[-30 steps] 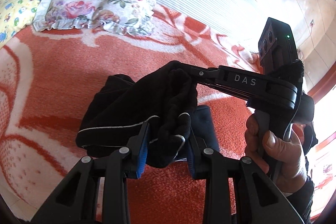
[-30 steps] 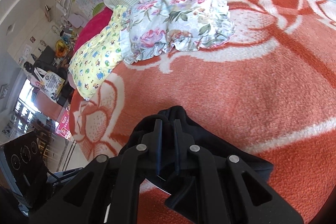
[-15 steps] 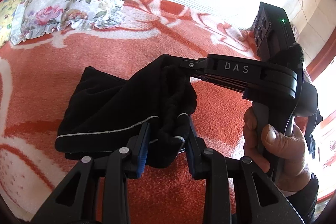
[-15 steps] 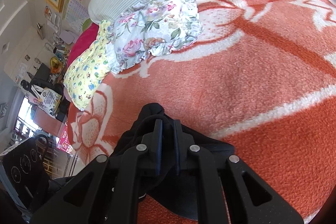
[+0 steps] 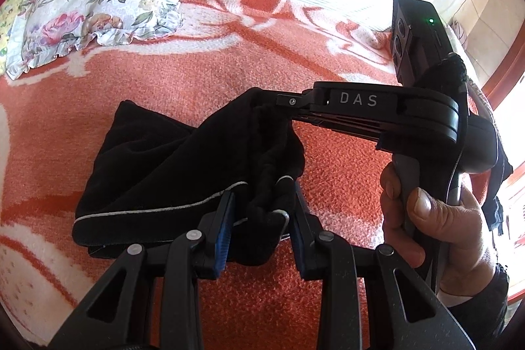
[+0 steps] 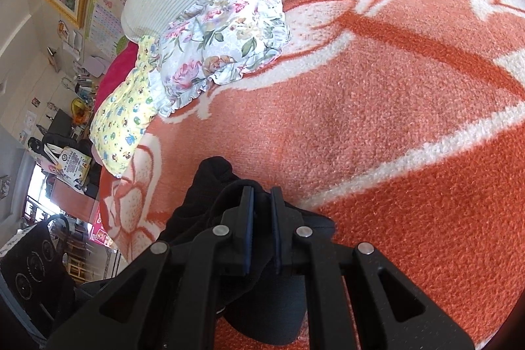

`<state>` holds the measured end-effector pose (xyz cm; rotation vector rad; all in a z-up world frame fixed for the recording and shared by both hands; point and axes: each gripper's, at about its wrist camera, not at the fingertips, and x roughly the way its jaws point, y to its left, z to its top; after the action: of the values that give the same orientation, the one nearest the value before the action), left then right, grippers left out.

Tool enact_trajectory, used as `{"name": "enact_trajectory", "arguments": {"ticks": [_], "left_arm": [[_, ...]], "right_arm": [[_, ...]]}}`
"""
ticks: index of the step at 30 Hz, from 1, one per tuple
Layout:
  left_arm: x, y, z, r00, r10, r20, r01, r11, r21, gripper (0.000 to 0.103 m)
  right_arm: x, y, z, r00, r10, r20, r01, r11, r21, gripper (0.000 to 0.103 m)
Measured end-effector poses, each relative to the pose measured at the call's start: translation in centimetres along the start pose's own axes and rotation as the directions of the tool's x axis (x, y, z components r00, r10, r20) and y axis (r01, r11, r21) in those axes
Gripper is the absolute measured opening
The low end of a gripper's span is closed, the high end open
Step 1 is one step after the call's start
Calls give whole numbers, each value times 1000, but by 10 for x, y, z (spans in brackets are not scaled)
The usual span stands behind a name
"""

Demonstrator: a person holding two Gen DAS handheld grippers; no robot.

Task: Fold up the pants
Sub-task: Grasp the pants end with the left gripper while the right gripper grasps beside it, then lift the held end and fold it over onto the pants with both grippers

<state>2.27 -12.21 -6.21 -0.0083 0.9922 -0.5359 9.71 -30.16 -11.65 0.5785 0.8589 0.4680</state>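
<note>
While both grippers grip the black pants (image 5: 170,173), the garment hangs bunched between them above the orange blanket (image 5: 203,77). Left gripper (image 5: 259,232): jaws clamped on a thick fold with white piping. Right gripper (image 6: 261,218): jaws pressed together on a pants edge; its hand (image 5: 436,228) wraps the handle, fingers curled. Compared with half a second ago, the floral pillow (image 5: 98,5) sits nearer, and the pants are spread slightly wider.
</note>
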Motion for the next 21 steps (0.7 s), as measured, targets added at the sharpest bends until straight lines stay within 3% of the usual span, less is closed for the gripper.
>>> {"name": "enact_trajectory", "arguments": {"ticks": [6, 8, 10, 12, 15, 17, 21], "left_arm": [[3, 1, -3, 1000, -28, -11, 28, 1000, 5, 34], [3, 2, -3, 999, -49, -18, 49, 999, 0, 39], [2, 5, -3, 995, -87, -39, 86, 996, -12, 52], [0, 9, -5, 991, -119, -53, 118, 993, -23, 52], [-8, 11, -9, 989, -141, -49, 141, 990, -17, 52], [-15, 12, -11, 988, -153, -37, 153, 988, -13, 52], [-33, 18, -15, 984, -177, -9, 177, 984, 4, 52]], "right_arm": [[5, -5, -5, 999, -34, -10, 34, 999, -1, 11], [4, -5, -6, 999, -46, -6, 46, 999, -3, 14], [0, -1, -8, 997, -76, 4, 76, 997, -28, 16], [-5, 2, -8, 996, -93, 10, 93, 995, -33, 19], [-13, 0, -7, 995, -99, 22, 100, 995, -4, 31], [-20, -1, -8, 994, -105, 39, 105, 994, 15, 46], [-36, 0, -10, 991, -109, 73, 106, 994, 37, 46]]}}
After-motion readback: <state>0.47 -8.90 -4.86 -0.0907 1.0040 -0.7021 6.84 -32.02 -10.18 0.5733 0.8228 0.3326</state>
